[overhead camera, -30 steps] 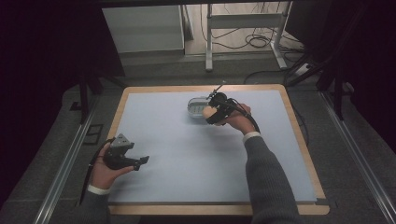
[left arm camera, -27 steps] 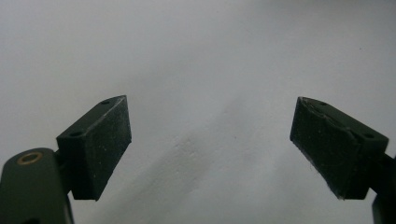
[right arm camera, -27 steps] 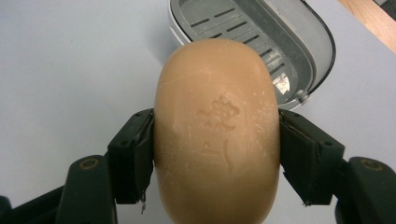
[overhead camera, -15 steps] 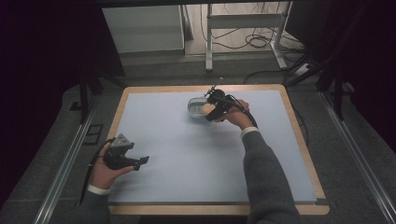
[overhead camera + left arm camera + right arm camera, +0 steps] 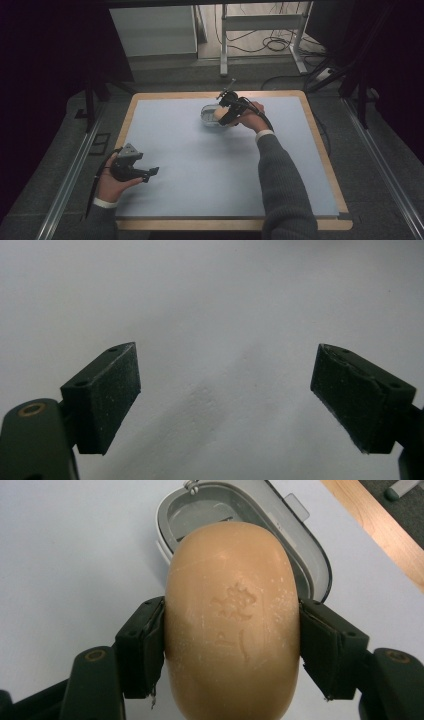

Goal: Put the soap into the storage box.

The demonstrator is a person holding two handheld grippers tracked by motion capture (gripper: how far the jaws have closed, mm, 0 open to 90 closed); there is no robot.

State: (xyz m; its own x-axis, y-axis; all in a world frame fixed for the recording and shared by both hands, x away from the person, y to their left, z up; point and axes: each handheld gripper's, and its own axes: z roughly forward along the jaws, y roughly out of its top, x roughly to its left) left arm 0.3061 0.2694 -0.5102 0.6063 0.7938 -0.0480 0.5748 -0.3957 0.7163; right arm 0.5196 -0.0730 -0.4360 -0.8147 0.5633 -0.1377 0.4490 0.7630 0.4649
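Overhead: pale blue mat (image 5: 210, 165) on wood-edged table (image 5: 327, 150); dark room, cables on floor at 12 o'clock. Right gripper (image 5: 223, 116) clamped on tan soap bar (image 5: 232, 615), held over open grey soap dish (image 5: 295, 545) toward 12 o'clock on mat. Closer in: embossed mark on soap, both pads (image 5: 142, 645) pressed to its sides. Left gripper (image 5: 150, 172) at 8 o'clock, jaws wide apart, nothing between.

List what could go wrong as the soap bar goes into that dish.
1. The right hand-held gripper pinches the rounded soap bar only at its sides; it might slip or twist out.
2. The bar looks nearly as wide as the soap dish, so it may catch the rim.
3. The dish stands loose on the mat and could slide; the left hand-held gripper is far away.
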